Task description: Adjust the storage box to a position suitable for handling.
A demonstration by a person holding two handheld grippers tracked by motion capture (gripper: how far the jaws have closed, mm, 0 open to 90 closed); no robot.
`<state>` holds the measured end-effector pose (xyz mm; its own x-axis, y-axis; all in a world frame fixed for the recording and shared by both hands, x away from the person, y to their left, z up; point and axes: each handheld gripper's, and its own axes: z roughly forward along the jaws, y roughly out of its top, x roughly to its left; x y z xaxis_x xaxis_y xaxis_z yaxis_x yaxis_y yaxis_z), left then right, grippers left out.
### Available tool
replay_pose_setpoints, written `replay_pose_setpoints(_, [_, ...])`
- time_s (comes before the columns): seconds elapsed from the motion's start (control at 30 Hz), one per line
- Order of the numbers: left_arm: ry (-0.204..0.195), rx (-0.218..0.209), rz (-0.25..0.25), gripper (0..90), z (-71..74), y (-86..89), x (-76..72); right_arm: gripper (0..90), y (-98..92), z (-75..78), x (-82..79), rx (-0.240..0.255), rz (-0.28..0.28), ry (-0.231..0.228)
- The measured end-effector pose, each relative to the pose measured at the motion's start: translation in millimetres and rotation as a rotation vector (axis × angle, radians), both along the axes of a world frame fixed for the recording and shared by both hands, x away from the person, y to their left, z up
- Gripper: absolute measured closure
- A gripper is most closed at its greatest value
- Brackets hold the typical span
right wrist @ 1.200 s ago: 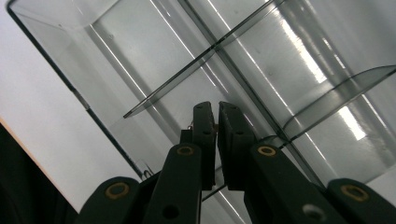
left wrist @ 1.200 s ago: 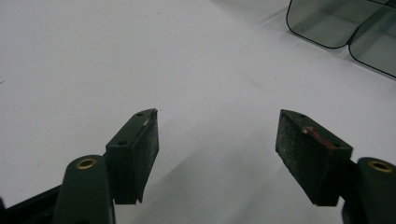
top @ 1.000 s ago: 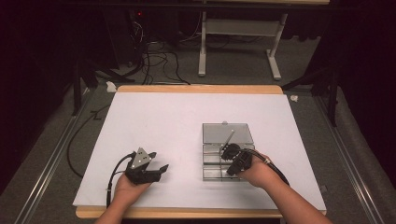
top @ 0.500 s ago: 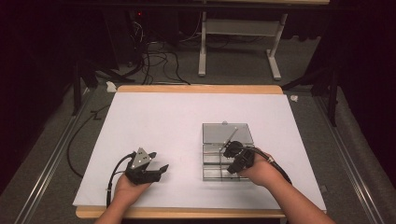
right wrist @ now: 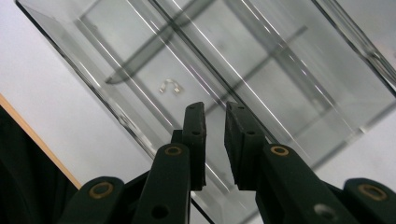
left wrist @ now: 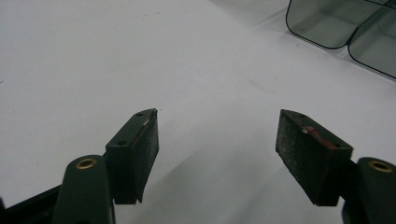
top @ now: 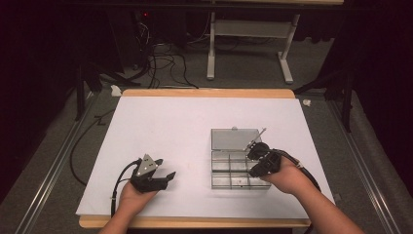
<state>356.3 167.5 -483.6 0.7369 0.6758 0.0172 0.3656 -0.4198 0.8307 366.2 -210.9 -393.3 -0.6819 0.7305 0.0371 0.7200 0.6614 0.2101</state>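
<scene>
Right gripper (right wrist: 215,116) above the clear compartment box (top: 221,165), jaws just opening to a narrow, empty gap; left gripper (left wrist: 217,158) wide, empty.

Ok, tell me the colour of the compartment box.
Clear, grey-tinted plastic box; the right gripper view shows it best.

The compartment box (top: 237,165) lies right of centre on the desk (top: 185,122); a small metal piece (right wrist: 169,87) lies in one compartment; the left gripper (top: 155,179) sits near-left.
</scene>
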Motion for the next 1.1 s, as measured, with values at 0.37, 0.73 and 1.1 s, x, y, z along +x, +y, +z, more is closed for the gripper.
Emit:
replay_pose_setpoints(0.37, [0.001, -0.003, 0.001, 30.4, 0.0, 0.3, 0.1, 82.3, -33.5, 11.6, -3.5, -0.012, -0.084, -0.022])
replay_pose_setpoints(0.73, [0.002, -0.001, 0.002, 30.4, -0.1, 0.0, 0.3, 80.6, -65.8, 10.8, -4.2, -0.026, -0.146, -0.021])
replay_pose_setpoints(1.1, [0.002, 0.001, 0.000, 30.5, 0.0, 0.0, 0.3, 79.7, -86.9, -8.7, -4.0, -0.026, -0.191, 0.023])
